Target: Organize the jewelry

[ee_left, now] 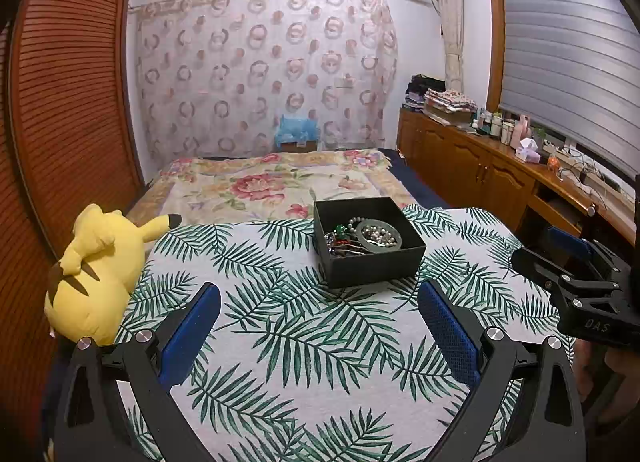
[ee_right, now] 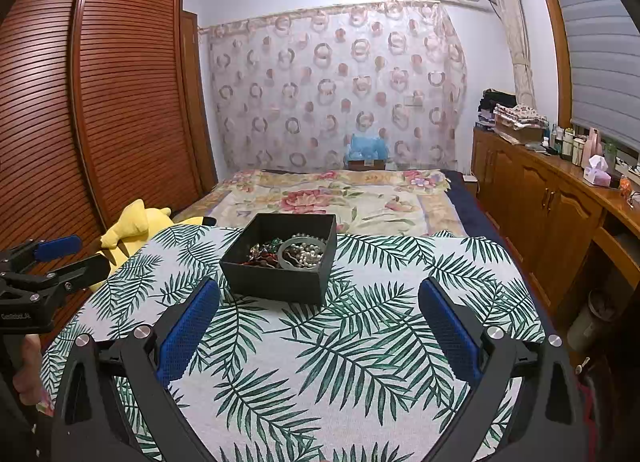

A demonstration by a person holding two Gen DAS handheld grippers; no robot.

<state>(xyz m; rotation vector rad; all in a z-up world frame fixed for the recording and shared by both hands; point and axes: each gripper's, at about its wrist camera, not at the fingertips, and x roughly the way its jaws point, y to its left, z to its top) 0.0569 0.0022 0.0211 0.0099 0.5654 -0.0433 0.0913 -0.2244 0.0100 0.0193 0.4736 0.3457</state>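
Leaf-print cloth [ee_left: 304,346] over floral bed [ee_left: 272,185]

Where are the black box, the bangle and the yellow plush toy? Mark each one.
black box [ee_left: 376,266], left wrist view, near outer wall.
bangle [ee_left: 366,246], left wrist view, front of its grey rim.
yellow plush toy [ee_left: 96,262], left wrist view, middle of its body.

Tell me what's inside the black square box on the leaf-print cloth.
The black square box holds a grey bangle over white pearl beads, plus tangled green and red beaded pieces. Anything beneath the heap is hidden.
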